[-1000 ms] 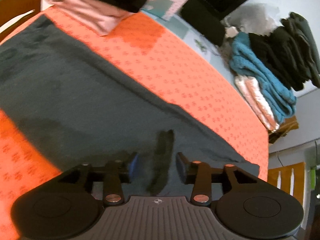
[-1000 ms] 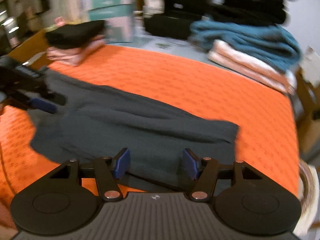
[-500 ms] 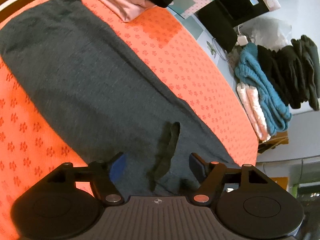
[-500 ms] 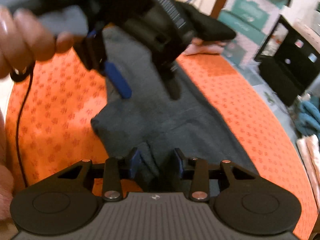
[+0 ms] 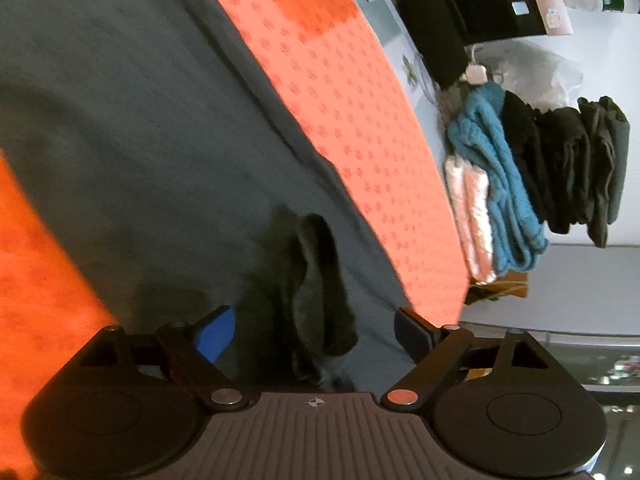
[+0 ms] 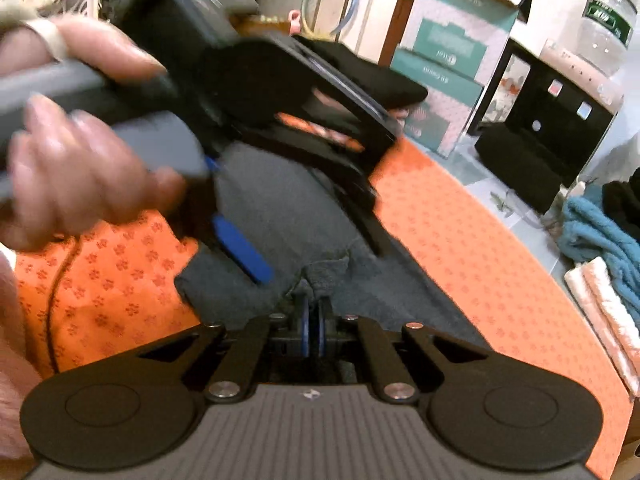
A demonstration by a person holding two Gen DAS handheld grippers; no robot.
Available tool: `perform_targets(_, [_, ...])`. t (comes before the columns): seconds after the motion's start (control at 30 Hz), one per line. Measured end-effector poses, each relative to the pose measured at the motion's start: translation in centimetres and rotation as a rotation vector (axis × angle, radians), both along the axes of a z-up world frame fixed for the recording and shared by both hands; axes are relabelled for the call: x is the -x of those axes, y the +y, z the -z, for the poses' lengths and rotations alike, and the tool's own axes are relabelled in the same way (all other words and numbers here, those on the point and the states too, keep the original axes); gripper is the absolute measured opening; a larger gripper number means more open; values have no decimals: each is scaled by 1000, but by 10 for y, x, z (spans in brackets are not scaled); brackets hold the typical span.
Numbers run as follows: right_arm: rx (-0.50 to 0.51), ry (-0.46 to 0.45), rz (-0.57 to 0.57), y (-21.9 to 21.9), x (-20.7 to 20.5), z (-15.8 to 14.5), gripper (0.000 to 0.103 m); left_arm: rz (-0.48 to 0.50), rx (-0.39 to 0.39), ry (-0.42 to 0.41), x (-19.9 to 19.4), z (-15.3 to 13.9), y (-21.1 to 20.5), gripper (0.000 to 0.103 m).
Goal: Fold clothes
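Across the middle of both views lies a dark grey knit garment (image 5: 132, 128), spread flat on a table covered with an orange cloth printed with small flower marks (image 5: 344, 92). At the bottom centre of the right wrist view, the right hand-held gripper (image 6: 313, 330) has just been closing, and its blue-edged pads are now pressed together on a bunched corner of the grey garment, which puckers up just above them. In the upper left of that same view, a person's hand (image 6: 68, 128) grips the grey handle of the left hand-held gripper (image 6: 308, 248), whose blue pad and black finger hang apart over the cloth, just above the pinched corner.

At the bottom of the left wrist view, the left hand-held gripper (image 5: 316, 336) has just been opening; its jaws stand wide, and a raised dark fold of the garment (image 5: 316, 280) sits between them without either pad pressing on it.

Toward the right edge of the left wrist view sits a stack of folded clothes: pale pink pieces (image 5: 468, 208), a thick teal knit (image 5: 496, 176) and several black items (image 5: 572, 160). A black appliance (image 6: 536, 140) and teal printed boxes (image 6: 452, 52) stand at the upper right of the right wrist view.
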State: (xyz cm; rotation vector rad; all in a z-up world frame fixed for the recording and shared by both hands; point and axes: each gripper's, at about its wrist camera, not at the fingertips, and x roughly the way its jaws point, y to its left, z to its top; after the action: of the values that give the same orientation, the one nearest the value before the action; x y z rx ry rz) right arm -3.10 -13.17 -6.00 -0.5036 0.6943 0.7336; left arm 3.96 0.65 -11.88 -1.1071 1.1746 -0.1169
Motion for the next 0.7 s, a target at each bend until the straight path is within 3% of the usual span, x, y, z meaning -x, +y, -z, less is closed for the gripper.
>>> perform_targets(0.1, [-10,-35,2,-3,3,-10,5,28,13,13,-8,4,-13,83])
perform_targets(0.13, [-14,-44,3,-5,3,-13,5,32,13,15,-9,5,-17,66])
perform_targets(0.17, [-18,-44,10,-7,3,-16,5,34,9,0,-9,5,-19,33])
perform_targets(0.2, [-24,-40,18,-8,3,-19,5,37,5,-17,-9,4,-20,15])
perform_targets(0.23, [-28,-37,25,-10,4,-20,5,41,-31,-46,-8,0,-21,9])
perform_targets(0.33, [-42,-25,58,-13,7,-24,7,69,-142,-131,-7,-16,-20,9])
perform_targets(0.47, [-70,-12,123,-22,13,-30,24,110,-225,-199,-9,-33,-8,8])
perform_targets(0.7, [-103,40,302,-44,21,-30,29,189,-347,-271,-11,-53,45,9])
